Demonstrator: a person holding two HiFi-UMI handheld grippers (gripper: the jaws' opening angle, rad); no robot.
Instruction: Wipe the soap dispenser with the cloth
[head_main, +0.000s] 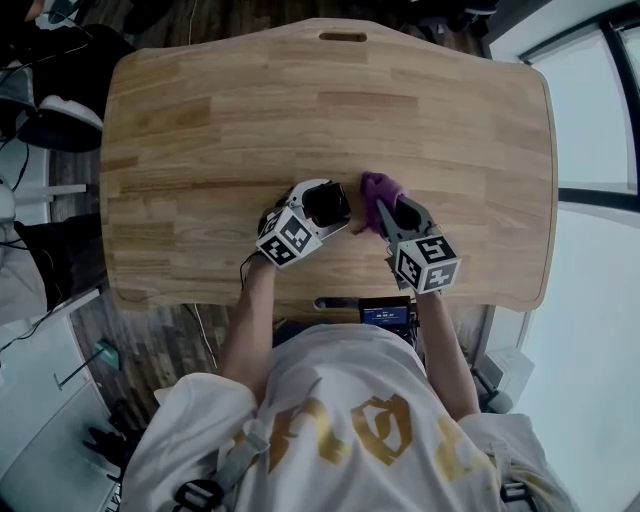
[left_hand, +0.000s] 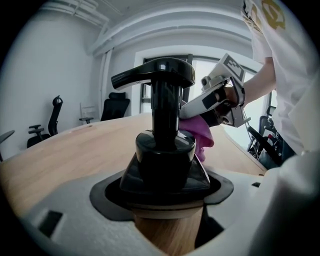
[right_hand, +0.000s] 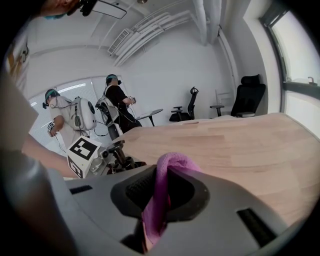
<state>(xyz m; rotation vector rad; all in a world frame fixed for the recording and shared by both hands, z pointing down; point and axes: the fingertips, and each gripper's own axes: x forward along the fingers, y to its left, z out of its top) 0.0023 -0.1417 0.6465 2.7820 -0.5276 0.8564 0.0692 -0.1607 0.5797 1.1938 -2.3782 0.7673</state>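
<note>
Head view: close to the near edge of the wooden table (head_main: 300, 110), the left gripper (head_main: 318, 208) has its jaws clamped around the black soap dispenser (head_main: 326, 202). The right gripper (head_main: 388, 215) is just to its right. Left gripper view: the dispenser stands upright, pump head on top, with the purple cloth (left_hand: 202, 139) right at its far side. Right gripper view: jaws pinched tight on a fold of that cloth.
</note>
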